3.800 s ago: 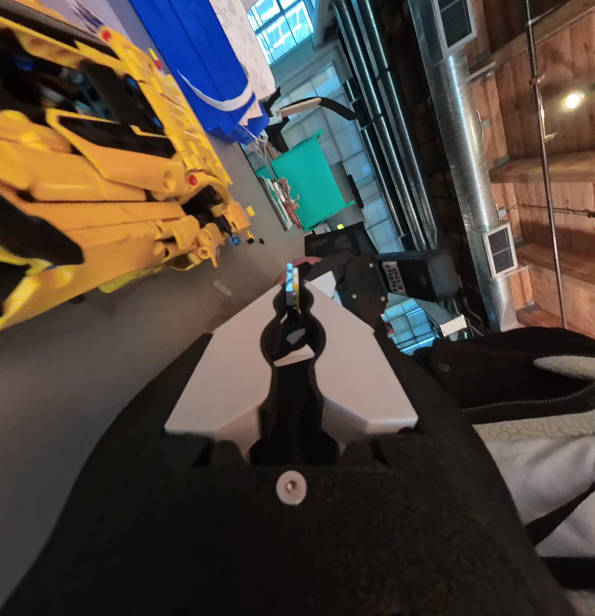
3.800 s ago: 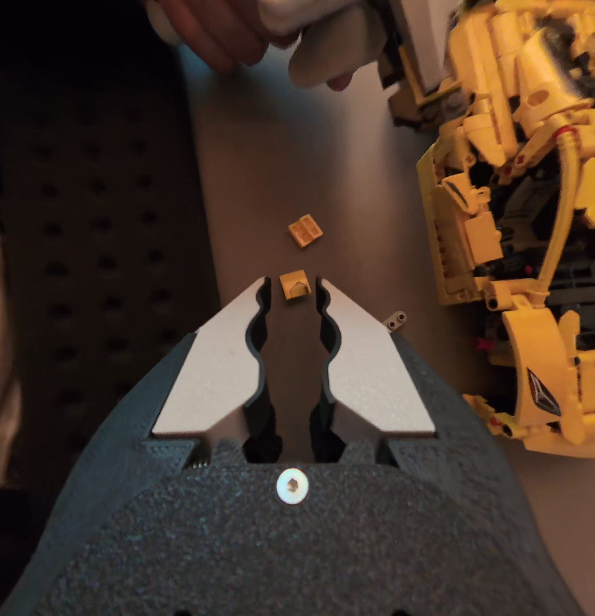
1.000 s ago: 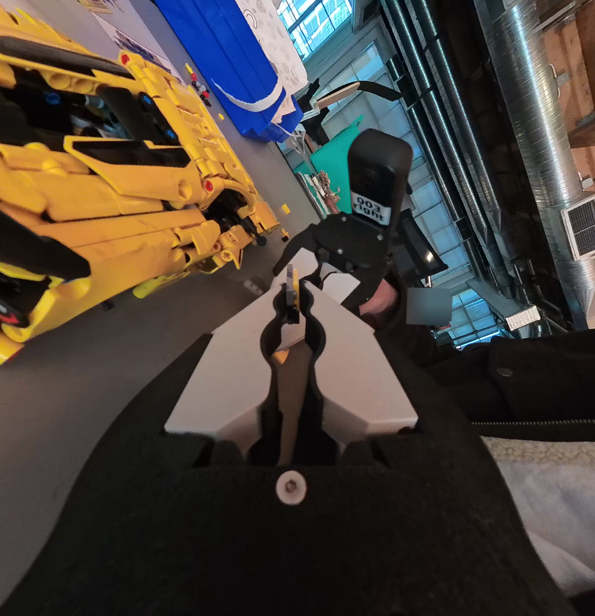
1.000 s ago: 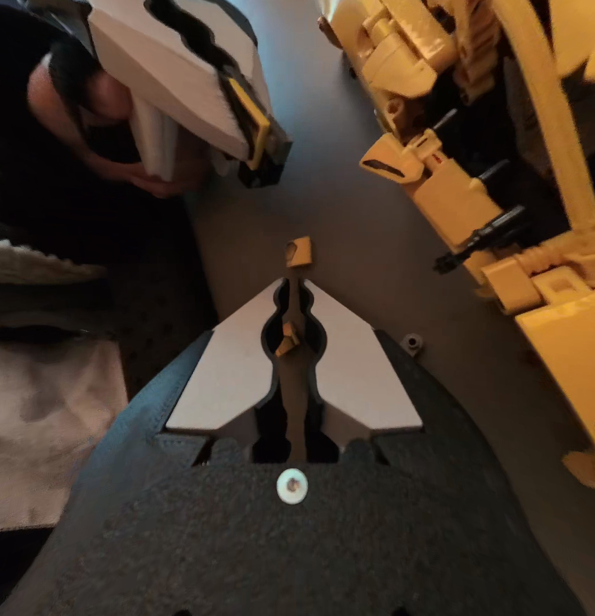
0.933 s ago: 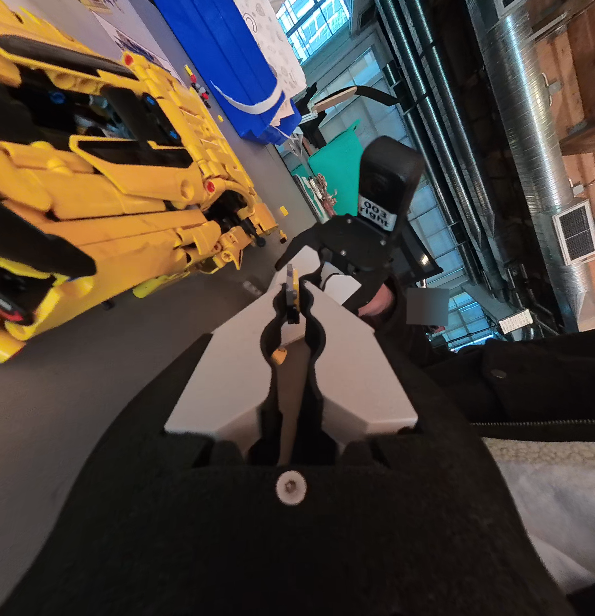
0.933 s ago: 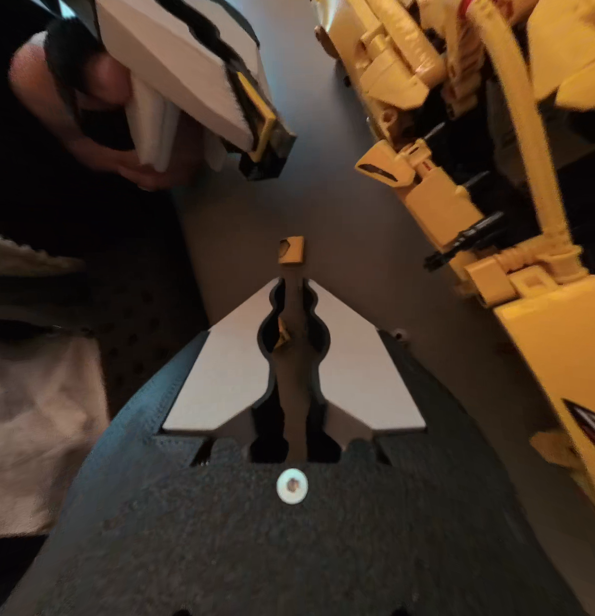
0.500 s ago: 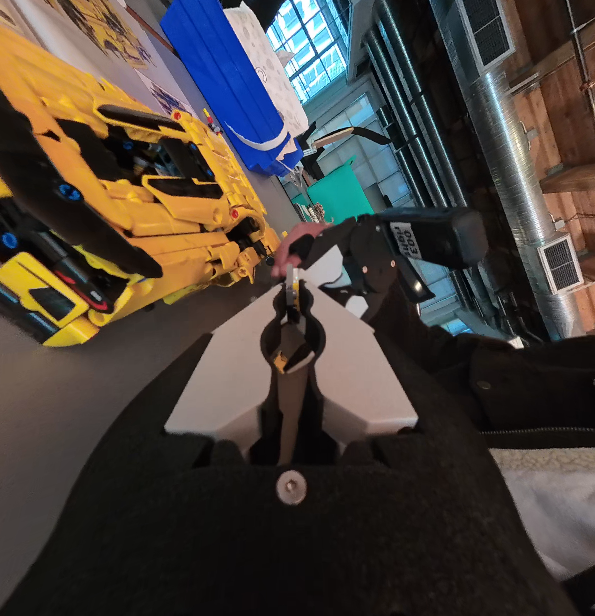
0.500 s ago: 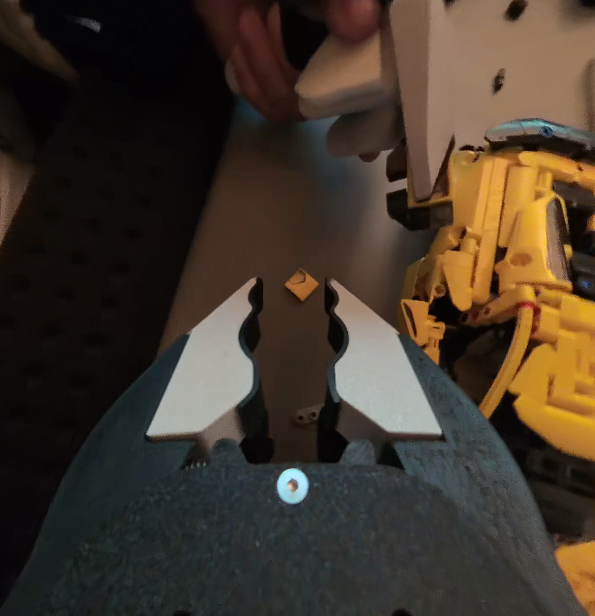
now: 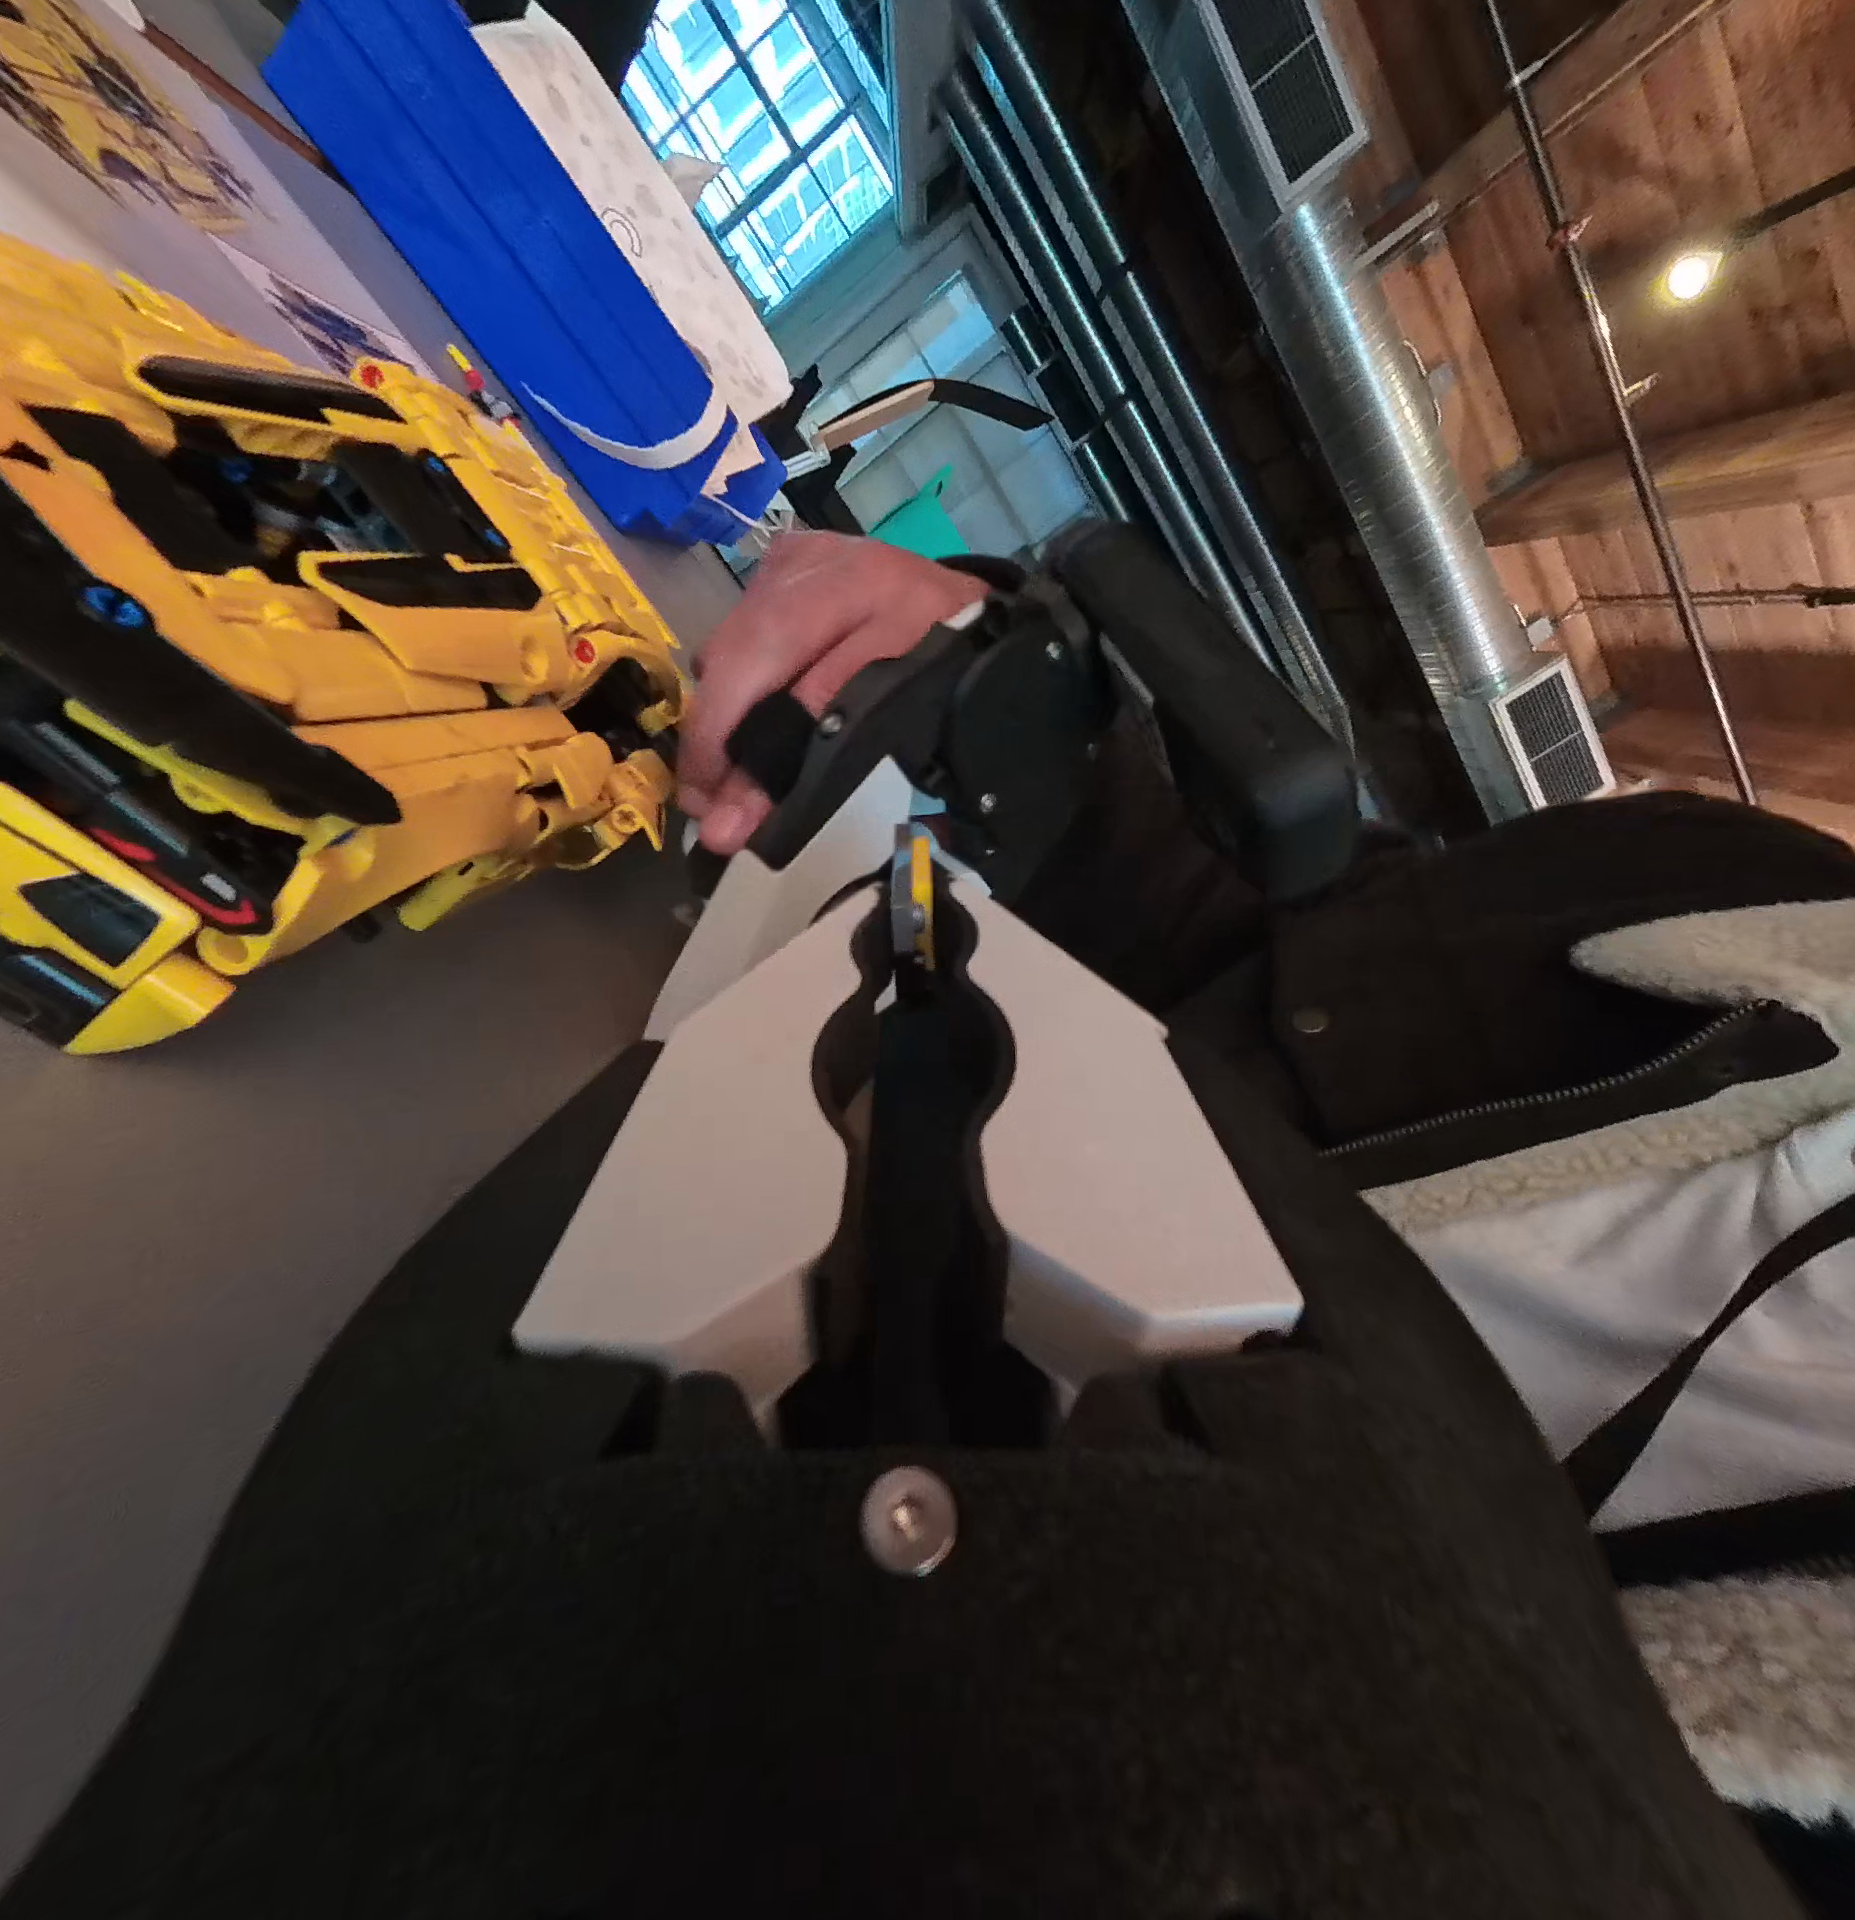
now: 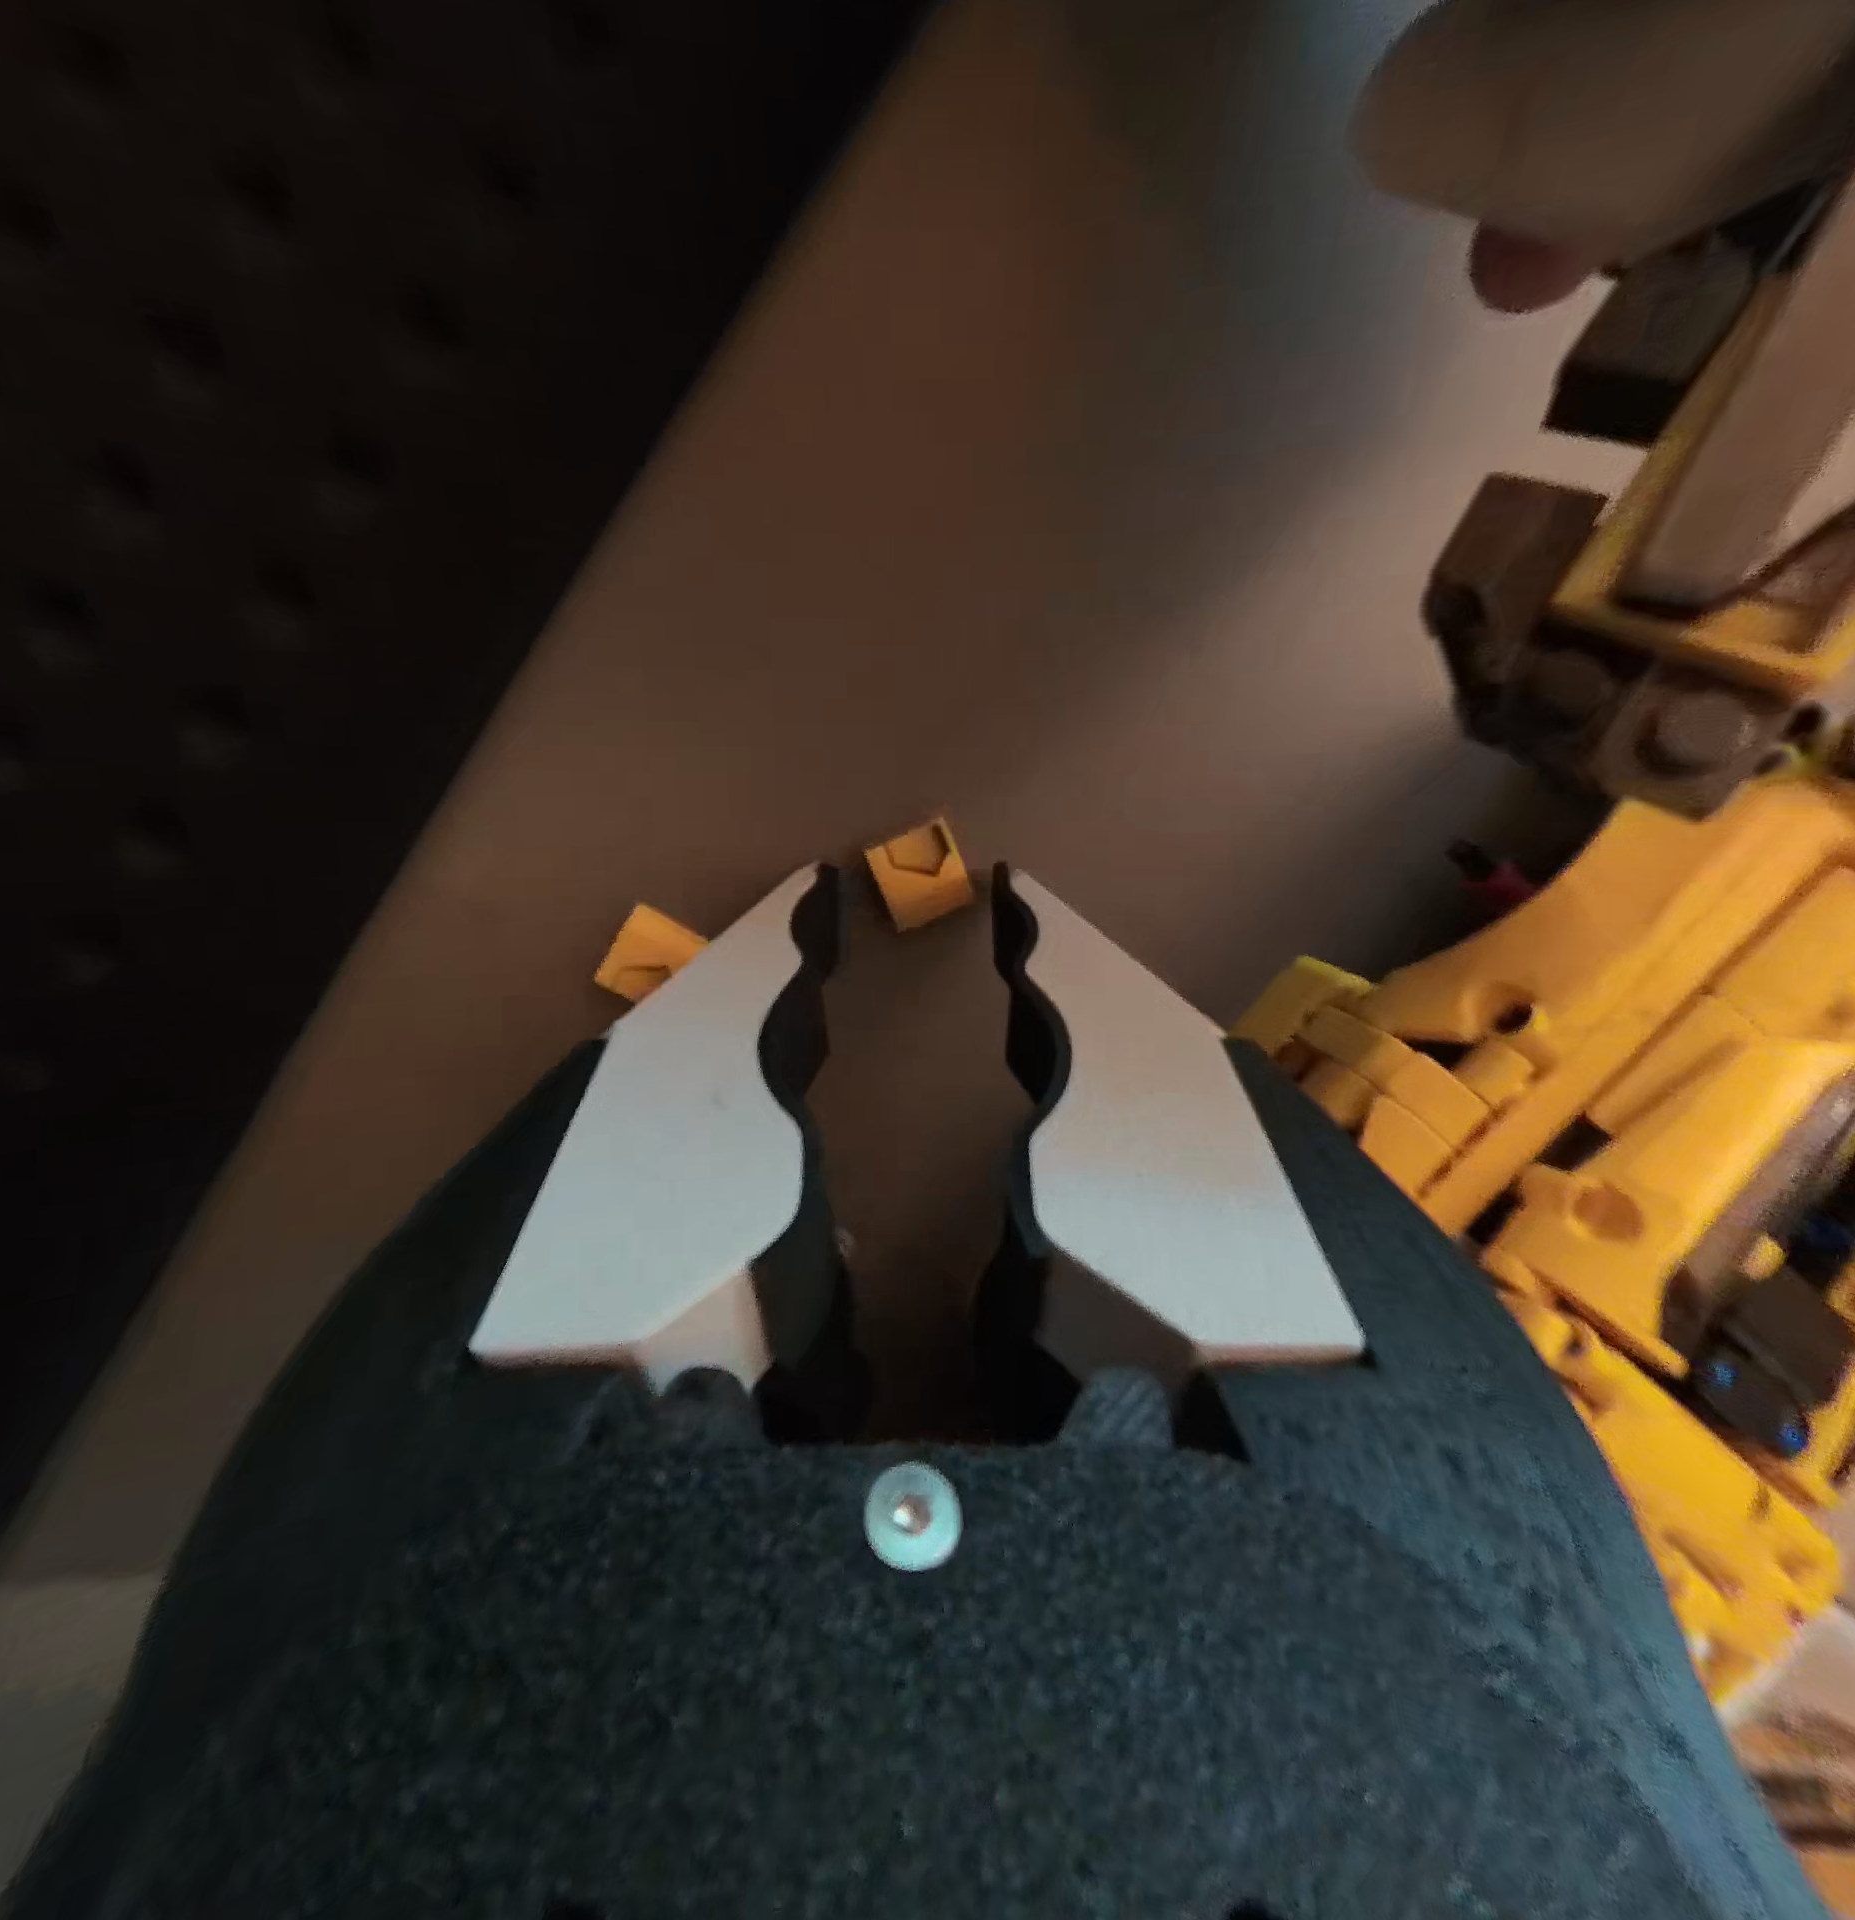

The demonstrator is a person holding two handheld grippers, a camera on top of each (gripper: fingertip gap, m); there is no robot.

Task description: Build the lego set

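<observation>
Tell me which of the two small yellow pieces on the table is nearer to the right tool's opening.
The small yellow piece lying just beyond the open right tool; the other piece sits off to the left, partly hidden.

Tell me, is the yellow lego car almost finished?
Mostly, it seems. The yellow car already has much of its body built. In hand: the left gripper is shut on a thin yellow and grey piece, not yet on the car. Left to do: the right gripper, jaws open, hangs by a small yellow piece on the table; another lies beside it.
</observation>
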